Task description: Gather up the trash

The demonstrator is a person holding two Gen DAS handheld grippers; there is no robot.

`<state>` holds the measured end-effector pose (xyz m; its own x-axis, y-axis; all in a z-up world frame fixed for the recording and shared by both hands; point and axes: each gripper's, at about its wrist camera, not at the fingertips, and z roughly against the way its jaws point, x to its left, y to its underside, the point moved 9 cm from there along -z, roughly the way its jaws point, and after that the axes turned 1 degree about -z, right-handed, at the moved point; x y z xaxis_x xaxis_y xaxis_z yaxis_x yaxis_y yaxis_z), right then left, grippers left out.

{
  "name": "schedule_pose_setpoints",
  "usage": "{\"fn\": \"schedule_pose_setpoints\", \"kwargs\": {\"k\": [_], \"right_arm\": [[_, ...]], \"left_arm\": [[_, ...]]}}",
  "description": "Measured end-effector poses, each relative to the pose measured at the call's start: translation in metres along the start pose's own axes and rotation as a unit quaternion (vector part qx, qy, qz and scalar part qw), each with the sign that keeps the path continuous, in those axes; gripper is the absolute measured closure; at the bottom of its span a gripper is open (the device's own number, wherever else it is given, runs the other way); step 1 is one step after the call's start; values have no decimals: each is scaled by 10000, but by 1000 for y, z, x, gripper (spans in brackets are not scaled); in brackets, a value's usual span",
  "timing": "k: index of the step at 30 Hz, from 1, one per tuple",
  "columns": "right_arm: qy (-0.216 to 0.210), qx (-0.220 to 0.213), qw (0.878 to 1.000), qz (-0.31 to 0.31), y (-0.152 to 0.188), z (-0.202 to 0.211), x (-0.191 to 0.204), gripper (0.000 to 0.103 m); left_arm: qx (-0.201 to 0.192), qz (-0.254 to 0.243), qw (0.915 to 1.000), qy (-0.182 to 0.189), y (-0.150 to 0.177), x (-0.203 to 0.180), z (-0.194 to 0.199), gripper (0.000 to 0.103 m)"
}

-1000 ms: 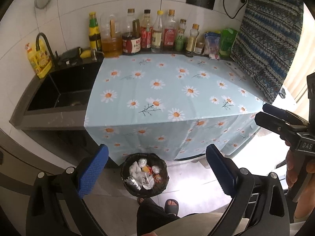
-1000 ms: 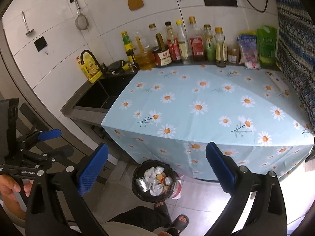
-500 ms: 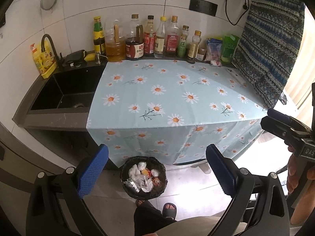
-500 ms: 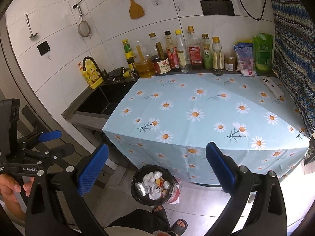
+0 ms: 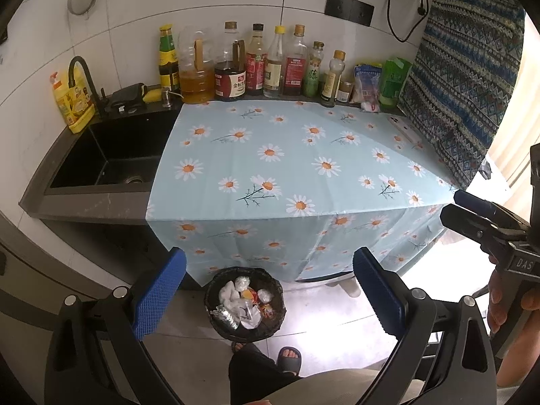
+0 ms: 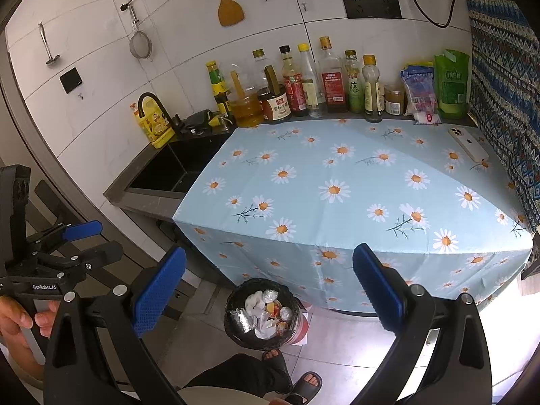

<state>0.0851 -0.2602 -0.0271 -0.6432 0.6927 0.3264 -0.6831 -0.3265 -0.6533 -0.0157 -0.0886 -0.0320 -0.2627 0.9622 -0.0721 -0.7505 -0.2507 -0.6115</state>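
Left wrist view: the left gripper (image 5: 268,295) hangs over the floor with its blue pads spread wide and nothing between them.
Right wrist view: the right gripper (image 6: 268,295) is spread just as wide, also empty, held back from the counter edge.
Trash: crumpled white paper, foil scraps and small orange and red wrappers lie heaped in the bin (image 5: 245,304), filling it close to the rim.
Bin: a round black trash bin (image 6: 261,314) stands on the tiled floor, just in front of the hanging edge of the daisy tablecloth (image 5: 297,165).
Counter: the cloth's top shows only a white phone (image 6: 467,144) near the right edge; bottles (image 5: 256,64) line the wall behind.
Hidden: the bin's lower body is out of sight from above, and something red and white (image 6: 301,327) beside it is half covered, so I cannot tell what it is.
Cut off: the person's sandalled feet (image 5: 290,359) show just below the bin; the legs run out of frame.
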Motion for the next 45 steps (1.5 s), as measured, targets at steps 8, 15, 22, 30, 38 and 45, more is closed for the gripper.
{"fn": "schedule_pose_setpoints", "kwargs": {"k": [8,15,22,30,38,45], "right_arm": [[3,45,10000,-6,2,-3,-1,5],[7,78,9999,-66,7,-2,-4,5],[7,97,9999,-80,8,-2,-6,5],[22,99,9999,-74,9,-1,-8,5],[18,101,9999,-85,10,0,-8,5],[2,104,9999,-83,10,0,-9,5]], "left_arm": [[86,-77,9999,14,2,-7,-5,7],[102,-34,9999,-4,4,-9,-6,7],[108,28,9999,-22,6,-8,-6,7],[96,54,9999,-8,5,-10,-5,7],[99,36,9999,-39,5,-9,-4,7],[118,40,9999,-36,6,-9,-4,7]]}}
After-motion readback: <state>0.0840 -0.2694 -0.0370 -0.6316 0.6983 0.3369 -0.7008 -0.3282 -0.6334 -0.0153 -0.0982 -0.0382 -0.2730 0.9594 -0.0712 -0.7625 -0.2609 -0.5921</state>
